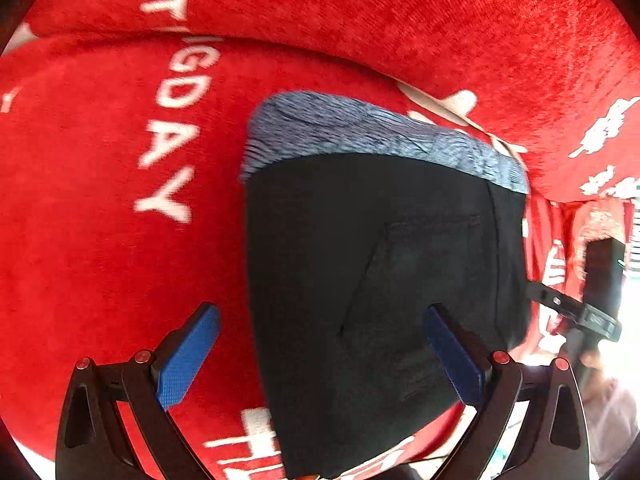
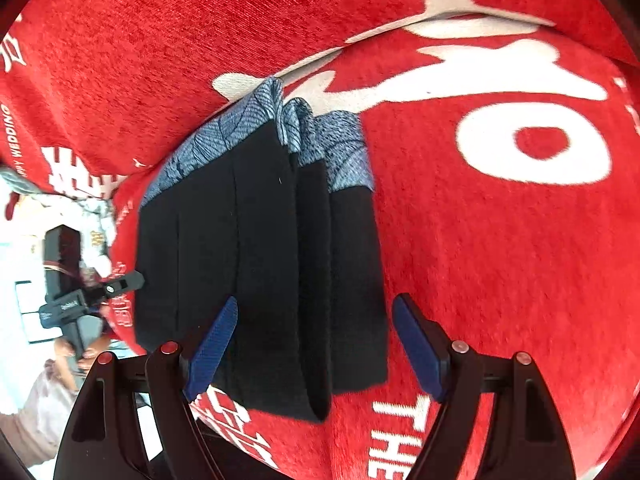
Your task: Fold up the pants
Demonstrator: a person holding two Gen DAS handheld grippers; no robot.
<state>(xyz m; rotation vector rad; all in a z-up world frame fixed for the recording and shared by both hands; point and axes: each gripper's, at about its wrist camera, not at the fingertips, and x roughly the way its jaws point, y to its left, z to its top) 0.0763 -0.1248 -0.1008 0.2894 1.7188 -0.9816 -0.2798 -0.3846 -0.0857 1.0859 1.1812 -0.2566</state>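
Pants (image 2: pixel 256 264) sit folded in a neat stack mid-frame on the red blanket (image 2: pixel 500 260), so both grippers, left (image 1: pixel 320 356) and right (image 2: pixel 316 344), hover over them, fingers spread, pinching nothing, probably lining up another fold.

Black pants (image 1: pixel 360 280) with a blue-grey leaf-patterned waistband (image 1: pixel 360 132) are lying folded into a compact rectangular bundle on a red plush surface (image 1: pixel 100 260) printed with white lettering. The waistband is sitting at the far end of the bundle, and the black fabric is stretching toward the near edge. In the left wrist view, a stitched pocket outline is showing on the top layer. In the right wrist view, the pants (image 2: pixel 260 260) are showing several stacked layers, with folded edges running lengthwise and the patterned band (image 2: pixel 280 128) peeking out in stepped tiers at the top.
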